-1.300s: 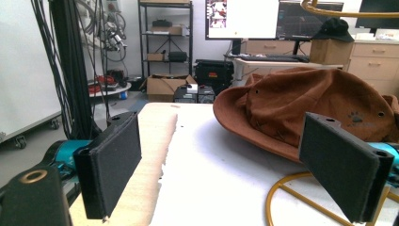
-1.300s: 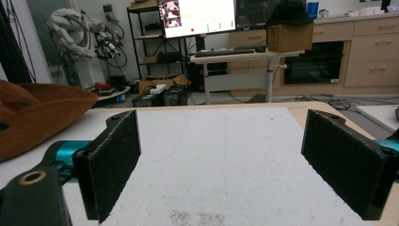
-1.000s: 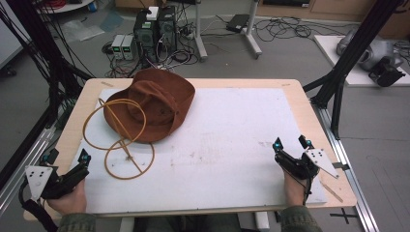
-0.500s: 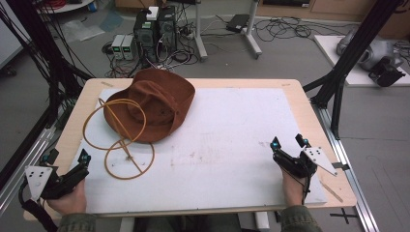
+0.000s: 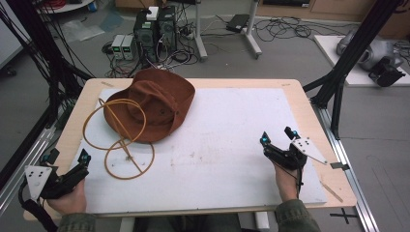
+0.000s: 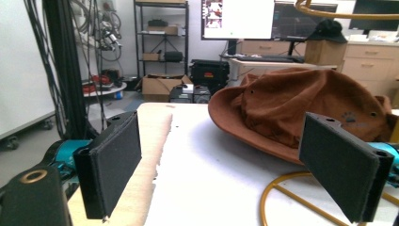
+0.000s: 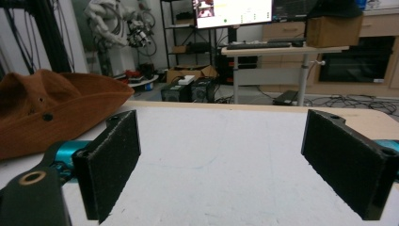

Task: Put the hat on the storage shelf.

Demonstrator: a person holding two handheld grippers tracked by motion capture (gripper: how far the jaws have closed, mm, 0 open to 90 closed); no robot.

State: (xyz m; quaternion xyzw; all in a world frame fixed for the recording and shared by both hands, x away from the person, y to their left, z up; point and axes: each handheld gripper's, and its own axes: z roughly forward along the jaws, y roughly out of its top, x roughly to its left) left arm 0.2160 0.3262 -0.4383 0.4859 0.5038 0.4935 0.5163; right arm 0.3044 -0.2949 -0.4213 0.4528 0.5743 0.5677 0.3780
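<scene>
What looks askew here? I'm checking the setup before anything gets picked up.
The brown hat is slumped, its crown crumpled rather than shaped. A tan wire hanger lies partly over its brim. Both grippers, left and right, sit open, apart from them.

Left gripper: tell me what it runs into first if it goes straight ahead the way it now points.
Probably the yellow cord loop lying on the white mat, just ahead of the open left gripper; right behind it comes the brim of the brown hat. Depth is hard to judge.
</scene>
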